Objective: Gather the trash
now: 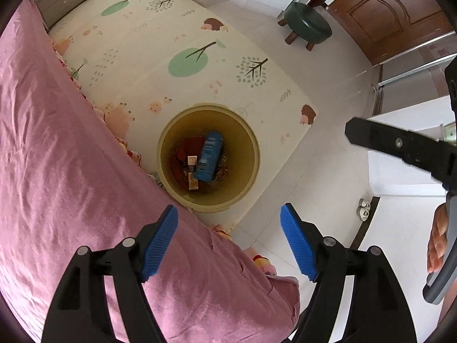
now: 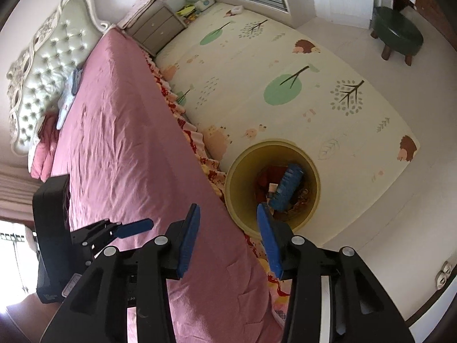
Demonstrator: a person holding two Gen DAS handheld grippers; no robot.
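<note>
A round yellow trash bin [image 1: 251, 157] stands on the play mat beside the bed; it also shows in the right wrist view [image 2: 314, 180]. Inside lie a blue packet [image 1: 210, 155] [image 2: 287, 185], red wrappers and small paper scraps. My left gripper [image 1: 228, 240] is open and empty, held above the bed's edge, short of the bin. My right gripper [image 2: 228, 238] is open and empty, above the bed edge next to the bin. The right gripper's body shows at the right of the left wrist view [image 1: 400, 145].
A pink bedspread [image 1: 71, 157] [image 2: 122, 143] covers the bed at the left. A patterned play mat [image 1: 177, 57] covers the floor. A green stool [image 1: 308, 23] stands by the wooden door. A nightstand [image 2: 155, 27] and headboard [image 2: 48, 65] are far off.
</note>
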